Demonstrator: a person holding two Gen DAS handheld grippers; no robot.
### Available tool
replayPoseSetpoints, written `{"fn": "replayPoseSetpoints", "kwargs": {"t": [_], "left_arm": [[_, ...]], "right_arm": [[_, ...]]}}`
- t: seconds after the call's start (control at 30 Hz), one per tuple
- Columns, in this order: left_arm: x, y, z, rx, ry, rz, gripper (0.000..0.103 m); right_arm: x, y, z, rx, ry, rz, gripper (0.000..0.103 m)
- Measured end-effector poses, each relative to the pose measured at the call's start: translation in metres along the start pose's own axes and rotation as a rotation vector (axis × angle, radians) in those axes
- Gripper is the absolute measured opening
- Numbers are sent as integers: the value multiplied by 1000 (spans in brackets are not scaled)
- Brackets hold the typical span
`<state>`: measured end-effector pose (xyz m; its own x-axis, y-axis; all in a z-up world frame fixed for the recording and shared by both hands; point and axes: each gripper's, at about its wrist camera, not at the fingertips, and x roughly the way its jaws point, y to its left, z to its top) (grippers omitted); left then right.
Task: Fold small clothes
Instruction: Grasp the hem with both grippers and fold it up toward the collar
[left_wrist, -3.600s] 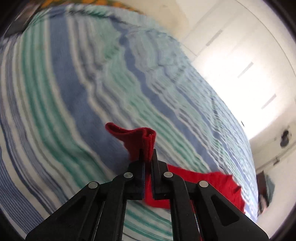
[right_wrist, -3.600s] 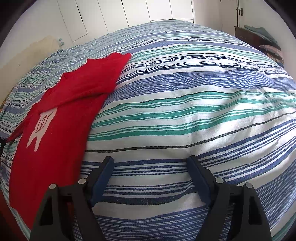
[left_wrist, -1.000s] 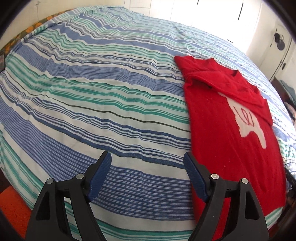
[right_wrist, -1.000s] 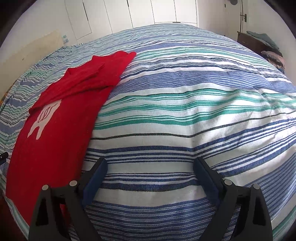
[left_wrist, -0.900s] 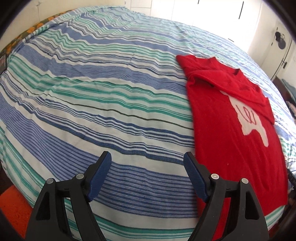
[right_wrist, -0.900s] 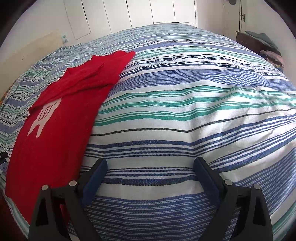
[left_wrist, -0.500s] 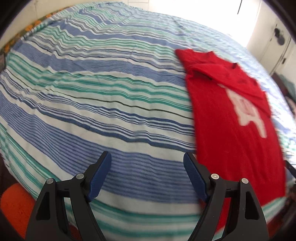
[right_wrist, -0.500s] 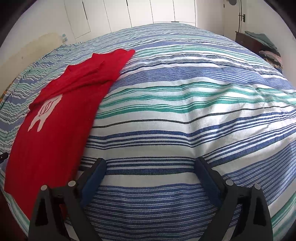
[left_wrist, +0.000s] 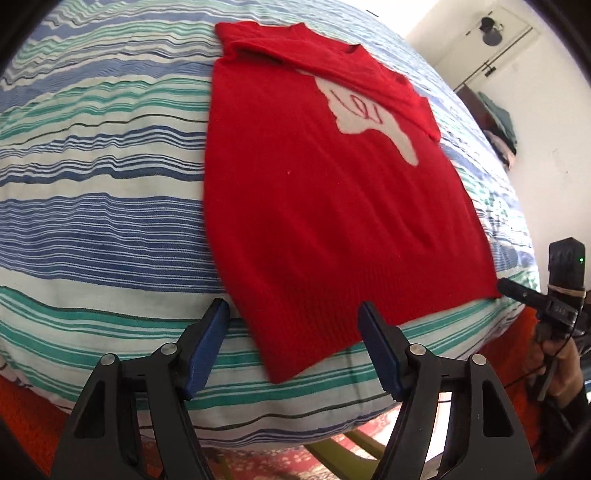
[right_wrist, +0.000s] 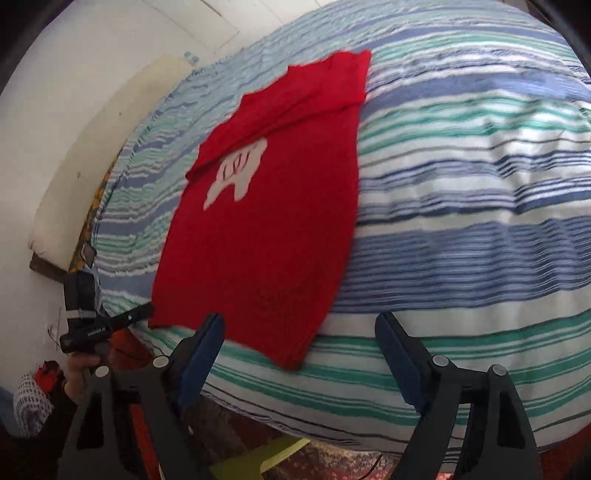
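A red sweater (left_wrist: 325, 177) with a white figure on its chest lies flat on the striped bed, its sleeves folded across the top and its hem near the bed's front edge. It also shows in the right wrist view (right_wrist: 266, 206). My left gripper (left_wrist: 293, 328) is open and empty, just in front of the hem's left corner. My right gripper (right_wrist: 299, 345) is open and empty, in front of the hem's right corner. Each gripper shows at the edge of the other's view: the right one (left_wrist: 517, 290), the left one (right_wrist: 125, 319).
The bed (left_wrist: 92, 177) has a blue, green and white striped cover and drops off just below the hem. A patterned rug (left_wrist: 280, 459) and a yellow-green stool (right_wrist: 258, 459) lie below. A pillow (right_wrist: 74, 195) is at the head end. Clothes are piled on a dresser (left_wrist: 498, 125).
Both grippers have swung from the bare striped cover toward the sweater's hem and dropped nearer the bed's front edge. Both stay open. The sweater has not moved.
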<state>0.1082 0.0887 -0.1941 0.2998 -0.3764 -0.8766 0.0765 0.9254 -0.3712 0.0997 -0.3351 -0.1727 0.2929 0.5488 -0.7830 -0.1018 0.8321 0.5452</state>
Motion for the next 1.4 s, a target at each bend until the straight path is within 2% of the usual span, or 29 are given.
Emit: {"fn": "replayPoseSetpoints", "kwargs": {"t": [0.03, 0.07, 0.1, 0.13, 0.17, 0.27, 0.37, 0.43, 0.53, 0.63, 0.77, 0.97, 1.03, 1.07, 1.1, 1.13, 1.17, 1.2, 1.23, 1.27, 1.3, 1.4], "left_arm": [[1, -1, -1, -2, 4, -11, 55], [3, -2, -1, -9, 16, -28, 17], [6, 1, -1, -26, 30, -45, 4], [6, 5, -1, -48, 24, -65, 4], [2, 8, -2, -62, 13, -81, 3], [-17, 16, -2, -122, -32, -133, 3], [-37, 19, 10, -201, -112, -220, 3], [-43, 17, 30, -218, -150, -249, 3], [-39, 15, 80, -248, -193, -277, 3], [-28, 20, 135, -261, -232, -251, 3], [0, 28, 205, -258, -230, -202, 3], [47, 43, 304, -266, -233, -141, 3], [61, 48, 324, -272, -236, -118, 3], [70, 52, 336, -281, -234, -98, 5], [78, 56, 345, -294, -230, -77, 12], [85, 60, 352, -311, -224, -57, 12], [92, 67, 357, -333, -213, -34, 25], [97, 74, 361, -358, -207, 5, 46], [97, 81, 363, -382, -218, 39, 54], [93, 87, 363, -401, -242, 59, 62], [89, 92, 362, -413, -260, 67, 65], [65, 103, 350, -423, -296, 54, 66]], "right_arm": [[7, 2, -1, -5, 9, -12, 70], [12, 5, 0, -11, 18, -18, 59], [17, 7, 2, -16, 32, -16, 34], [21, 8, 3, -19, 50, -14, 17], [23, 10, 3, -22, 62, -11, 5], [10, 13, 5, -38, 32, -5, 5], [-10, 8, 12, 25, -42, 31, 5], [-17, 6, 22, 63, -94, 57, 5], [-21, 8, 55, 86, -181, 86, 5], [-15, 8, 99, 104, -262, 94, 5], [4, 5, 168, 128, -330, 98, 5], [52, -4, 272, 135, -341, 35, 5], [67, -9, 300, 135, -339, 11, 5], [75, -13, 312, 135, -337, 0, 5], [82, -17, 321, 134, -335, -5, 5], [91, -20, 330, 137, -334, -9, 5], [99, -23, 338, 139, -326, -16, 7], [105, -28, 344, 143, -315, -32, 12], [112, -31, 349, 149, -301, -52, 17], [117, -33, 351, 158, -291, -77, 33], [116, -34, 351, 165, -292, -97, 46], [99, -28, 349, 120, -334, -111, 47]]}}
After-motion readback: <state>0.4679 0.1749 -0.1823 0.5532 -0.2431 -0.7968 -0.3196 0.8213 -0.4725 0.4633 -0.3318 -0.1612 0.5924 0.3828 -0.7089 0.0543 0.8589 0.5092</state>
